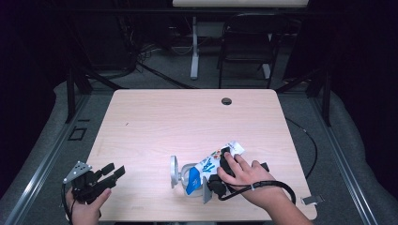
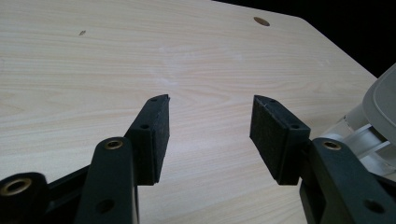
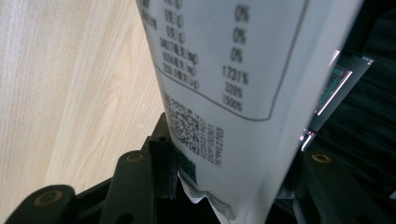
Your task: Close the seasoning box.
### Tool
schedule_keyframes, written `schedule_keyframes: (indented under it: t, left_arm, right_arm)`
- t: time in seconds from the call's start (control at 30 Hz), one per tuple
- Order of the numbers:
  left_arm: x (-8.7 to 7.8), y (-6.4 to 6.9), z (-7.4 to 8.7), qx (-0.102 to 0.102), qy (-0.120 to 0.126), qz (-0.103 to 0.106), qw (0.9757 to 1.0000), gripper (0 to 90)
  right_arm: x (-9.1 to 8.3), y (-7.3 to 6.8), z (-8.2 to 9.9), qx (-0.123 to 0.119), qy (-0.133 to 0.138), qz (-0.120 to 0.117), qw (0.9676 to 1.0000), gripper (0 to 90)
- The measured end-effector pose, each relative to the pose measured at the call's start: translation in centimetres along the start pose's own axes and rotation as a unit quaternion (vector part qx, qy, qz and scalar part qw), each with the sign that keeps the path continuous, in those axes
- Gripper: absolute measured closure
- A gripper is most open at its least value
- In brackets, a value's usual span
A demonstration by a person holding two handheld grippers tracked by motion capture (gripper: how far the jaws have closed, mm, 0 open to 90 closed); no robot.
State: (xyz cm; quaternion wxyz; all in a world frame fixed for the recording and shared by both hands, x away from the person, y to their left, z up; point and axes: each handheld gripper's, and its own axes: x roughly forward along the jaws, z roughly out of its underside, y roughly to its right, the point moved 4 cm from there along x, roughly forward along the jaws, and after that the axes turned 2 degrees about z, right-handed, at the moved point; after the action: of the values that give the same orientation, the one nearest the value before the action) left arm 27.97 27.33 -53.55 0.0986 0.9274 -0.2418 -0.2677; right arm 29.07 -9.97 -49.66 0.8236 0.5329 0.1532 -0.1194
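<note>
A white and blue pouch [image 1: 213,163] with printed graphics lies tilted over a clear jar [image 1: 191,180] near the table's front edge. The jar's round hinged lid [image 1: 174,171] stands open on its left. My right gripper [image 1: 226,155] is shut on the pouch's upper end. In the right gripper view the pouch's printed back [image 3: 233,70] fills the gap between the jaws of the right gripper [image 3: 229,172]. My left gripper [image 1: 115,169] hovers at the front left corner, open and empty. The left gripper [image 2: 210,116] faces bare wood, with the jar [image 2: 364,130] and its lid [image 2: 385,98] at the right edge.
The light wooden table [image 1: 187,117] has a round cable hole [image 1: 226,101] near its far edge. A dark chair [image 1: 246,42] and a white desk leg [image 1: 194,47] stand beyond it. A black cable [image 1: 307,140] runs along the floor at the right.
</note>
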Motion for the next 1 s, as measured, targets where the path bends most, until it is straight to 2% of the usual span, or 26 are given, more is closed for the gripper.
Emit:
schedule_keyframes:
  t: [0.2, 0.23, 1.0]
  left_arm:
    - [-0.02, 0.00, -0.01, 0.001, 0.000, 0.000, 1.0000, 48.1]
    - [-0.01, 0.00, -0.01, 0.000, 0.000, 0.000, 1.0000, 48.1]
    - [-0.04, 0.01, -0.04, 0.001, -0.001, 0.000, 1.0000, 48.1]
  right_arm:
    - [-0.08, 0.03, -0.02, -0.003, -0.003, 0.000, 1.0000, 55.2]
    - [0.01, -0.05, -0.04, 0.003, 0.004, -0.001, 1.0000, 55.3]
    - [-0.22, 0.20, -0.11, -0.011, -0.005, 0.006, 0.9999, 58.4]
